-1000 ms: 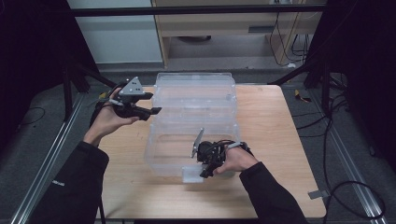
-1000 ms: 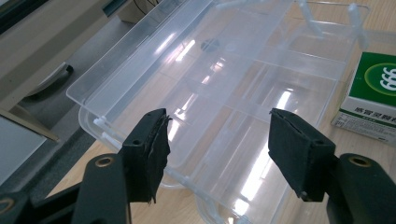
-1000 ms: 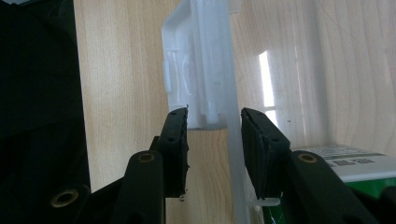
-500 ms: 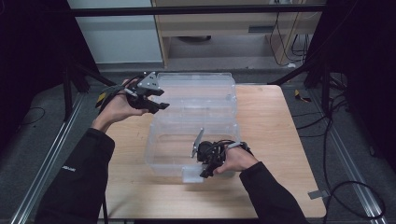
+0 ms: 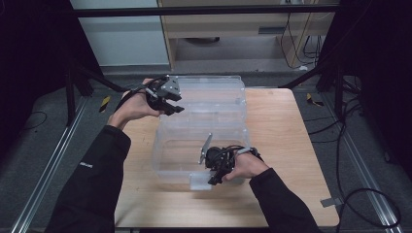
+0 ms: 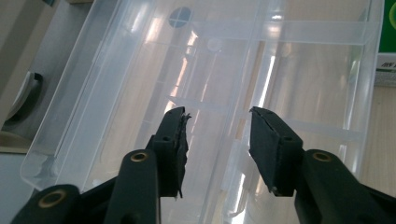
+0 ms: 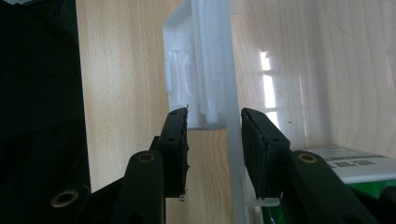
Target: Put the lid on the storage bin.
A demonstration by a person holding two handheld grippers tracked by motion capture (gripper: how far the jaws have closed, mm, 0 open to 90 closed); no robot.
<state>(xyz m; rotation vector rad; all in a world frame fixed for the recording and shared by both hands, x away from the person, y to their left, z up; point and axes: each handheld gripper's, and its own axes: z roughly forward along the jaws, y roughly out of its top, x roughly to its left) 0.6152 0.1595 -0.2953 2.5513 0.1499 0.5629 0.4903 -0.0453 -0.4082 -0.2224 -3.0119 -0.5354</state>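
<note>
Box [image 5: 204, 121]: clear plastic, lid open, mid-bench toward the far edge.
Left tool [image 5: 172, 106]: spread, above the lid's left side.
Right tool [image 7: 215, 133]: straddling the near wall (latch [image 7: 187, 70] beside it), not quite pinching.

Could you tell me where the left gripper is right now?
In the high view, the left gripper hovers open over the clear box's raised lid, far left.

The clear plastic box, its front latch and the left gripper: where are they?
clear plastic box [image 5: 204, 158], high view, near left wall.
front latch [image 7: 187, 74], right gripper view, white tab.
left gripper [image 6: 217, 130], left gripper view, midway between its tips.
</note>
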